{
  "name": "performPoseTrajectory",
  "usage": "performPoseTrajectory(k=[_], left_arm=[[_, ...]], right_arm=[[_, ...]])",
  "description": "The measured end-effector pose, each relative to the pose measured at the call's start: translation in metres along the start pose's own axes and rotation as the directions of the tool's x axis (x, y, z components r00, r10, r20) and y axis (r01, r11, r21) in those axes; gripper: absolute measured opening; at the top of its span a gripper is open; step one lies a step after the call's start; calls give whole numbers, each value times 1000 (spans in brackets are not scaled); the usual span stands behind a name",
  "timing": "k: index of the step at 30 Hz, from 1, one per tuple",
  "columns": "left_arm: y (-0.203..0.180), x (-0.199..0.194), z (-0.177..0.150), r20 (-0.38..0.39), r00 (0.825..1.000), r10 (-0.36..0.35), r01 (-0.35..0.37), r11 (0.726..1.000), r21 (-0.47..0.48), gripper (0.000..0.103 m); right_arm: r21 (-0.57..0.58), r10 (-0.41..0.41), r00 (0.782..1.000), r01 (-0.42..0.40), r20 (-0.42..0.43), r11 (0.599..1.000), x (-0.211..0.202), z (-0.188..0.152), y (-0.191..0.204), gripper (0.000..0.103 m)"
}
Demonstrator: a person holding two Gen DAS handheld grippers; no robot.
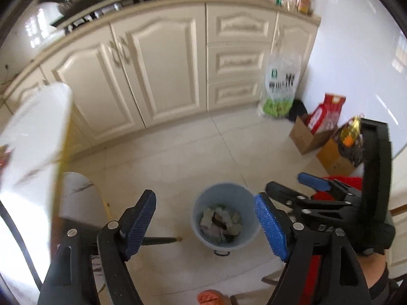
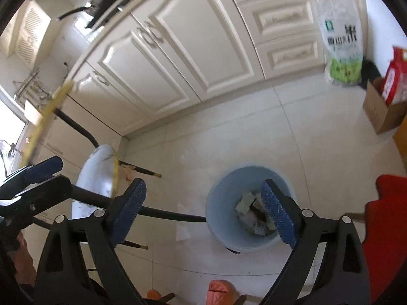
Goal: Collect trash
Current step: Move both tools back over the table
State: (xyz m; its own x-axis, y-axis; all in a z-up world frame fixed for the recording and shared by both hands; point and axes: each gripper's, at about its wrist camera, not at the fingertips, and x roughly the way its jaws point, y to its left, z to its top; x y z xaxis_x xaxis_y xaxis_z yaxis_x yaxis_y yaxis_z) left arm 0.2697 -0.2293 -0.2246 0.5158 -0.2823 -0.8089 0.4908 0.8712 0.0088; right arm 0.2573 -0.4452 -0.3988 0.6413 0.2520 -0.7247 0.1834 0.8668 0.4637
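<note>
A pale blue trash bin (image 1: pixel 198 216) stands on the tiled floor with several crumpled papers and wrappers (image 1: pixel 220 222) inside. My left gripper (image 1: pixel 206 225) hangs above it, open and empty, its blue pads either side of the bin. My right gripper (image 2: pixel 203 213) is also open and empty, above the bin (image 2: pixel 218 203), which shows trash (image 2: pixel 250 216) inside. The right gripper also shows in the left wrist view (image 1: pixel 287 190), just right of the bin. The left gripper shows at the left edge of the right wrist view (image 2: pixel 40 175).
Cream kitchen cabinets (image 1: pixel 157 71) run along the back. A white table (image 1: pixel 30 137) and white stool (image 2: pixel 99 172) with black legs stand on the left. A rice bag (image 1: pixel 279 84) and cardboard boxes (image 1: pixel 305 137) sit at the right. Pink slippers (image 2: pixel 218 289) are near the bottom edge.
</note>
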Motion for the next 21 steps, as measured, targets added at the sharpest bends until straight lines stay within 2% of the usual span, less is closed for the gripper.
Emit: performPoseTrajectory(k=[3,6,8,12,15,17,21], left_arm=[[-1,-51,-18,72,997,-7,7,1000,3,81],[4,-105,-40,156,988,5,-4,1000,-6,85],[13,-142,-58,216,976,26,-22,1000,-17,92],[31,-216,-100,338,935,104,-89,994,-60,96],[42,-262,-132,400,904,151,-122,988,-97,97],[53,-293,-155,440,880,181,-140,982,-123,101],[73,-340,-209,492,837,238,-174,969,-173,102]], right_arm=[[-45,11,997,-8,77,999,-44,6,29,103],[-109,6,988,11,156,994,-88,9,67,103],[-147,16,979,14,202,989,-113,10,93,103],[-242,63,956,8,287,970,-161,6,153,103],[-306,102,943,0,318,952,-183,1,197,103],[-348,128,937,-7,326,937,-193,-2,225,103],[-439,179,930,-21,321,898,-202,-7,283,103]])
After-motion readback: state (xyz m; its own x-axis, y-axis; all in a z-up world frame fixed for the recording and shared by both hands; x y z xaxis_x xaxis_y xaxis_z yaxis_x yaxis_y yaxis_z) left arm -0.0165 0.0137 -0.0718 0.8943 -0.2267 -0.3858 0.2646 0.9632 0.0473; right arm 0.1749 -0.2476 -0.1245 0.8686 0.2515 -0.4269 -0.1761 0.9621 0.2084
